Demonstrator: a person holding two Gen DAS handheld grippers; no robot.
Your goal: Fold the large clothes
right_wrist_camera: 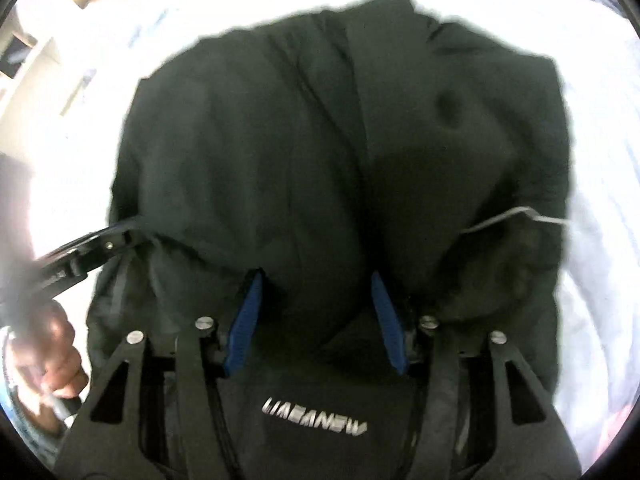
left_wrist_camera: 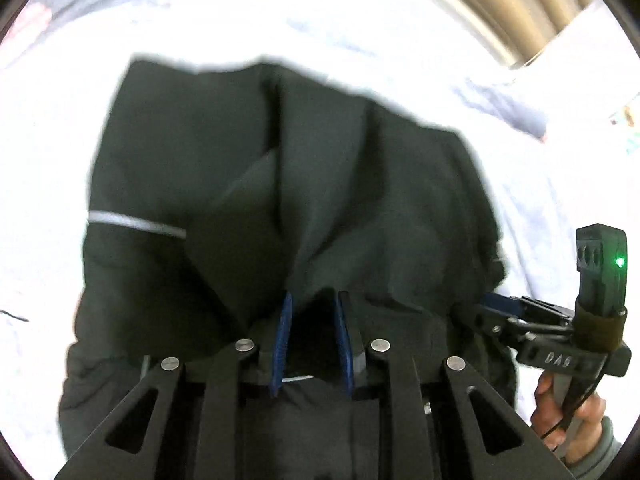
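Black jacket (left_wrist_camera: 248,184) lies bunched on the white bedsheet (left_wrist_camera: 400,20), w/ both grippers working its near edge. Left gripper (left_wrist_camera: 310,300) has its blue pads (left_wrist_camera: 283,332) set narrow w/ a peak of fabric drawn up between them, so it reads as pinching the jacket. Right gripper (right_wrist_camera: 318,280) sits wider; a fat roll of cloth fills the gap between its pads (right_wrist_camera: 246,312), prob. gripped, though motion blur means I can't tell if the pads actually bite. Silver logo (right_wrist_camera: 314,416) lies just under the right gripper; a thin white stripe (left_wrist_camera: 136,226) crosses the far left side. Step looks like mid-fold: near hem taken up at two points, ready to carry over the body. Next move needs both grips level and moving together away from the person, or the bulky layers slump and the fold skews.
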